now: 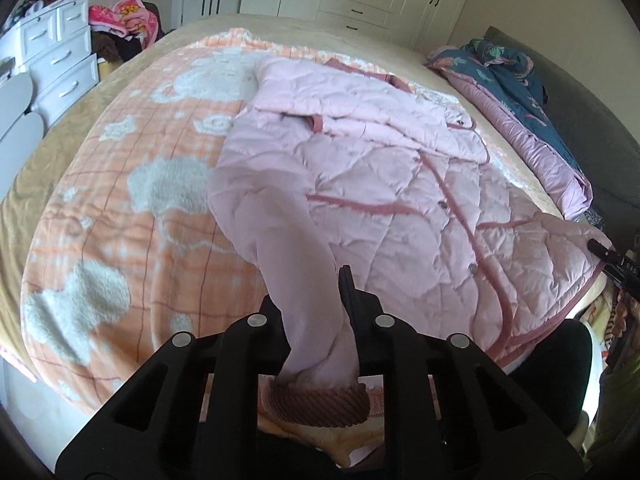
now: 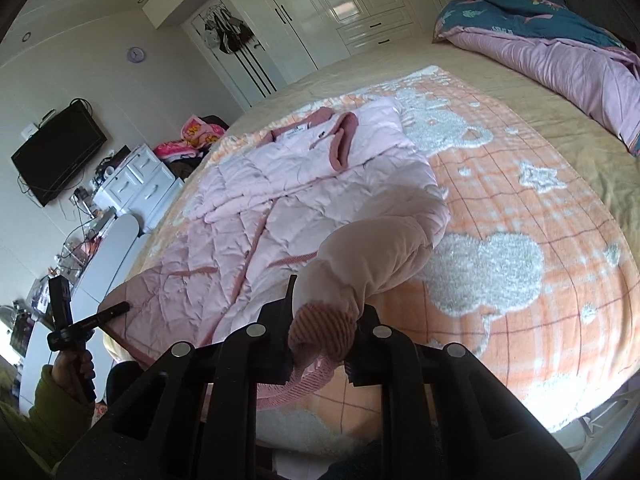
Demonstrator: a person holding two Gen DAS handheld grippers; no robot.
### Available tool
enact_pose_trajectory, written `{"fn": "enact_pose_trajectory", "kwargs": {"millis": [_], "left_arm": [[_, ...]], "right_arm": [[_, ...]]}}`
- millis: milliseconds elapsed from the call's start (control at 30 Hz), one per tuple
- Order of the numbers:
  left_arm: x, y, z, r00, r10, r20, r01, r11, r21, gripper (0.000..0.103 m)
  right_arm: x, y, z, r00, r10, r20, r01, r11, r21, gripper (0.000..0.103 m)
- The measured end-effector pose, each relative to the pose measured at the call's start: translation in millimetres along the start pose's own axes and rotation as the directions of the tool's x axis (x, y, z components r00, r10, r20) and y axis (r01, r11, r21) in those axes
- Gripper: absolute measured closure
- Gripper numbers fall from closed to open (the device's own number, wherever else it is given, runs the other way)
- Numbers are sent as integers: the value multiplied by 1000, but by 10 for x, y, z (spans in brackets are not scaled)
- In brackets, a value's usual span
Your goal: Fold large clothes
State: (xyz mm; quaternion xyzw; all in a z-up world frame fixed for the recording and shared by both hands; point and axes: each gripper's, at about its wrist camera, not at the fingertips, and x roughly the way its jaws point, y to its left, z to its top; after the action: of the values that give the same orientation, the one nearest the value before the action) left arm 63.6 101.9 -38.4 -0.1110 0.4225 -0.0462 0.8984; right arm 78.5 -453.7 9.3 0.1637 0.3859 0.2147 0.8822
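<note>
A pink quilted coat (image 1: pixel 380 184) lies spread on the orange and white blanket (image 1: pixel 132 208) on the bed; it also shows in the right wrist view (image 2: pixel 248 216). My left gripper (image 1: pixel 316 320) is shut on one sleeve (image 1: pixel 288 248), near its ribbed pink cuff (image 1: pixel 320 404), and lifts it off the bed. My right gripper (image 2: pixel 324 332) is shut on another sleeve (image 2: pixel 380 248) at its ribbed cuff (image 2: pixel 324 328), also lifted. Each gripper shows small at the hem side in the other's view: the right one (image 1: pixel 612 260) and the left one (image 2: pixel 100 320).
A folded pink and teal duvet (image 2: pixel 560 48) lies at the head of the bed. White wardrobes (image 2: pixel 320 8) stand behind. A white drawer unit (image 1: pixel 60 60), a pile of clothes (image 1: pixel 124 20) and a wall TV (image 2: pixel 60 152) are on the far side.
</note>
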Motion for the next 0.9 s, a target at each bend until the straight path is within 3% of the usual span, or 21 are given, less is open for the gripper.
{"fn": "enact_pose_trajectory", "kwargs": {"millis": [367, 900], "left_arm": [[-167, -139, 408, 995, -4, 100, 3, 1000, 12, 92], [-285, -308, 958, 982, -26, 186, 16, 998, 53, 92]], "right_arm": [[-32, 148, 314, 999, 23, 50, -20, 999, -42, 88], [-68, 265, 767, 991, 40, 124, -30, 997, -76, 88]]}}
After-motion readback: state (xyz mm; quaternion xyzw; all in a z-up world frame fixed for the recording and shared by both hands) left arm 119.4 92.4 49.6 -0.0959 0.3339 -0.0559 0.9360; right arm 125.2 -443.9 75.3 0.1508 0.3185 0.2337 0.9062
